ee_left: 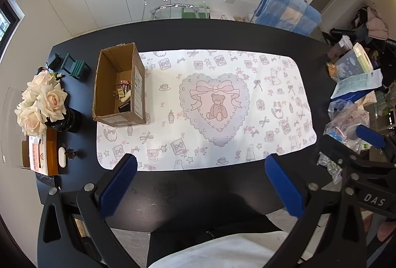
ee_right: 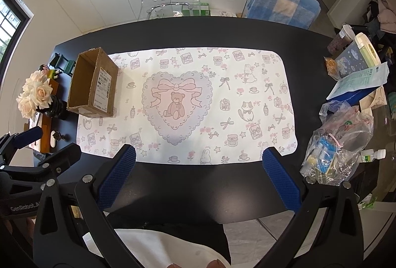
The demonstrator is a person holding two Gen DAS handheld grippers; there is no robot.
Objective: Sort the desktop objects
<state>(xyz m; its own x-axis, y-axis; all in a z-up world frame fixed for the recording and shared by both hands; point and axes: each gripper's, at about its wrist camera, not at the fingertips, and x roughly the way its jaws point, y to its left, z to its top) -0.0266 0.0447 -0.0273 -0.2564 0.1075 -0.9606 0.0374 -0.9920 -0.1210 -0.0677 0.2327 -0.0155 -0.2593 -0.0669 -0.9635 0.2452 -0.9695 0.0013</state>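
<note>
On the dark desk (ee_left: 222, 33), the cardboard box (ee_left: 118, 85) holding small items (ee_left: 122, 92) sits on the patterned mat's (ee_left: 205, 107) left end, while left hand-held gripper (ee_left: 201, 184) and right hand-held gripper (ee_right: 199, 176) hover agape, empty.

A black two-finger right gripper (ee_right: 198, 176) with blue textured pads is held wide apart and empty above the near edge of a dark oval table (ee_right: 198, 184). Ahead of it, a white rectangular mat (ee_right: 222, 104) printed with a teddy bear in a heart is spread flat. An open brown cardboard box (ee_right: 92, 83) is seen ahead to the left, standing on the mat's left end. Crumpled clear plastic bags (ee_right: 339, 142) are piled to the right, beside the mat. The left gripper (ee_right: 27, 151) is visible at the left edge.
</note>
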